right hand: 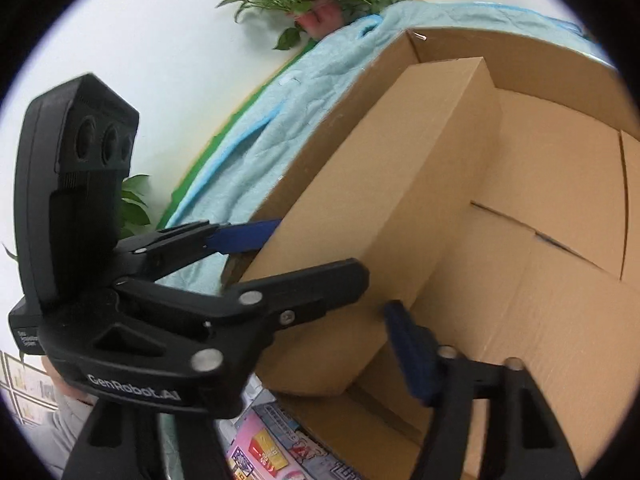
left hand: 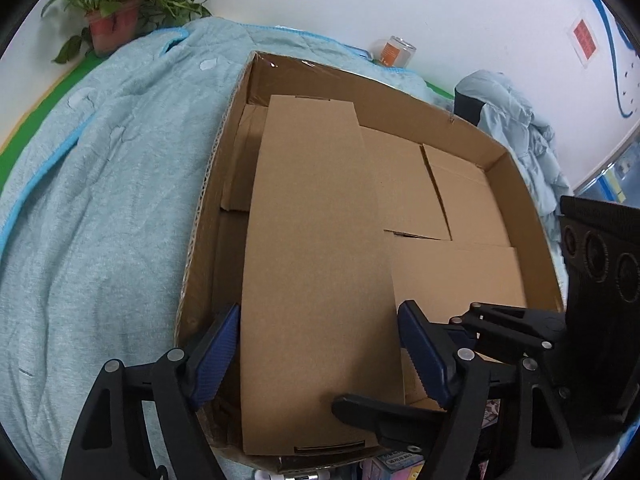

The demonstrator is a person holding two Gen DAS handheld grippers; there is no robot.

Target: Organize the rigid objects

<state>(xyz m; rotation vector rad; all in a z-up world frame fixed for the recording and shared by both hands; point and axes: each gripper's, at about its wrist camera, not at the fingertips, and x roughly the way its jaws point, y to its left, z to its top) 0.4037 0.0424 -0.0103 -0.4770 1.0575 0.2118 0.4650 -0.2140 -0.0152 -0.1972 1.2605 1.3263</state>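
Observation:
A big open cardboard carton lies on a pale blue blanket, and several smaller closed boxes fill its floor. A long brown box rests lengthwise on top of them. My left gripper straddles its near end, with both blue pads pressed against the long sides. The right wrist view shows the same grip on the long box, with the left gripper crossing in front. My right gripper has its fingers apart. One blue pad stands beside the box's right side, and the other finger is hidden.
The blanket covers the surface left of the carton. A potted plant and a glass jar stand at the back by the wall. A pale blue padded garment lies at the right. Colourful packets lie under the carton's near edge.

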